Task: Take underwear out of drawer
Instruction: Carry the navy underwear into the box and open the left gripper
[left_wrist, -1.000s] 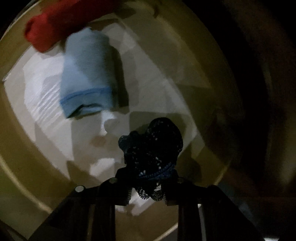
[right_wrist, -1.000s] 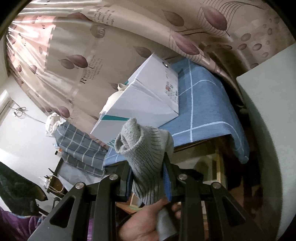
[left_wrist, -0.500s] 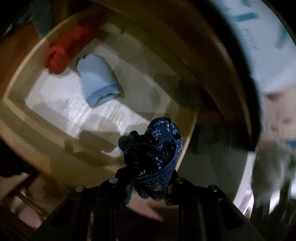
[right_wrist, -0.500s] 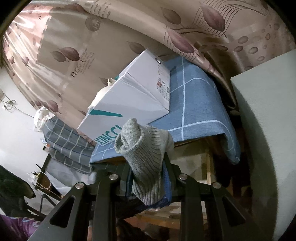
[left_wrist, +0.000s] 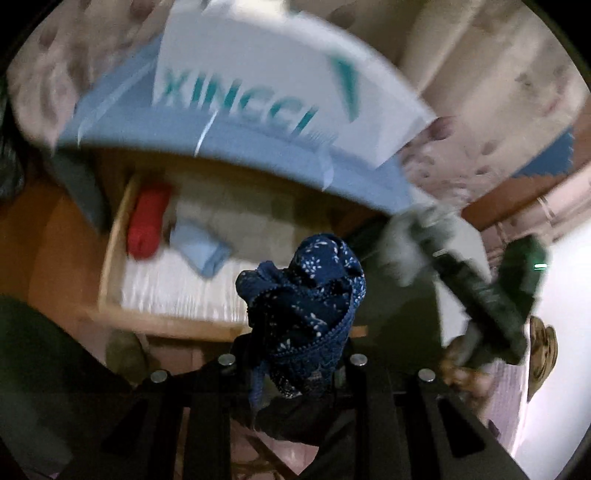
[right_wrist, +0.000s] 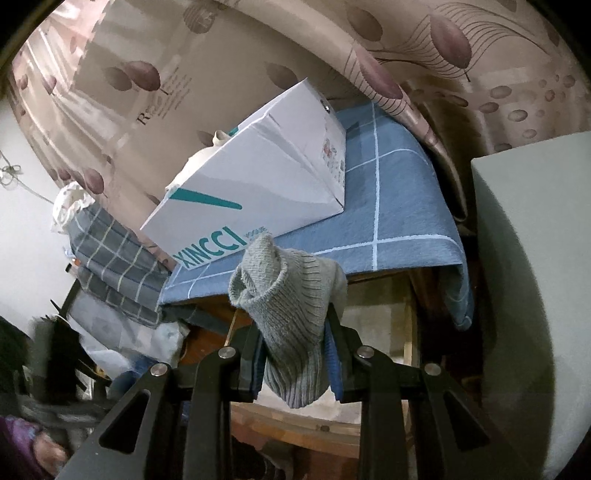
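The left tongs (left_wrist: 291, 360) are gripping a bunched navy underwear (left_wrist: 306, 295), a dark blue fabric printed with small white sprigs and edged with a brighter blue scalloped trim; a strip of that trim is hanging down at its lower left. This garment is sitting above and in front of the open wooden drawer (left_wrist: 110, 236), clear of its rim. Inside the drawer, on a pale lining, a rolled red garment (left_wrist: 147, 225) is lying against the left wall, and a folded light blue garment (left_wrist: 201, 251) is lying just beside it, toward the middle. The left wrist view is blurring much of this, so finer detail cannot be told. The right tongs (right_wrist: 295, 343) are clamping a grey ribbed knit garment (right_wrist: 288, 299), whose open cuff is curling upward while its lower end is drooping between the jaws. Above the drawer, a surface is carrying a blue cloth with white grid lines (right_wrist: 395, 206), and a white box lettered in teal (right_wrist: 258, 181) is resting on that cloth. A leaf-patterned curtain (right_wrist: 406, 55) is hanging behind the box.
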